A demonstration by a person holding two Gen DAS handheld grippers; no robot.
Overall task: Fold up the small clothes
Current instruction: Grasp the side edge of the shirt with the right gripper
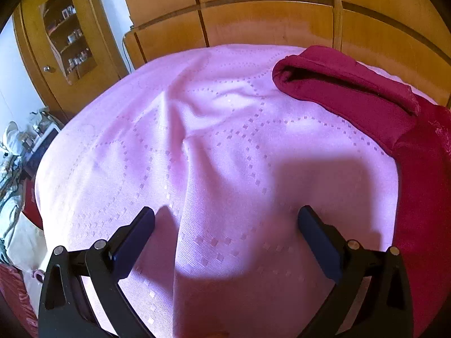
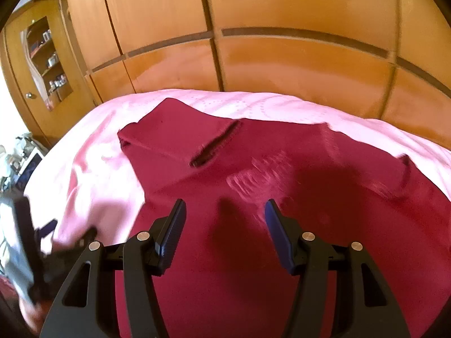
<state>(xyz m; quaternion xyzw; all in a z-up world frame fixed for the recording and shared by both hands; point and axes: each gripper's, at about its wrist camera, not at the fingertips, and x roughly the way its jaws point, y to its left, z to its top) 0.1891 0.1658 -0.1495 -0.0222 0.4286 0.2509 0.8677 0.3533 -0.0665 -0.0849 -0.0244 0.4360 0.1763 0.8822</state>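
Note:
A dark red shirt point(image 2: 253, 197) lies spread on the pink bedspread point(image 2: 93, 174), with its left sleeve point(image 2: 174, 132) folded in over the body. My right gripper point(image 2: 225, 211) is open and empty, hovering just above the shirt's middle. In the left wrist view the shirt point(image 1: 417, 174) lies at the right, its sleeve point(image 1: 344, 84) reaching left across the pink bedspread point(image 1: 197, 140). My left gripper point(image 1: 225, 219) is open and empty over bare bedspread, left of the shirt. It also shows blurred in the right wrist view point(image 2: 64, 233) at the lower left.
A wooden wardrobe point(image 2: 282, 42) stands behind the bed. A cabinet with a glass door point(image 1: 64, 36) is at the left. Cluttered items point(image 1: 25, 146) sit on a low surface beside the bed's left edge.

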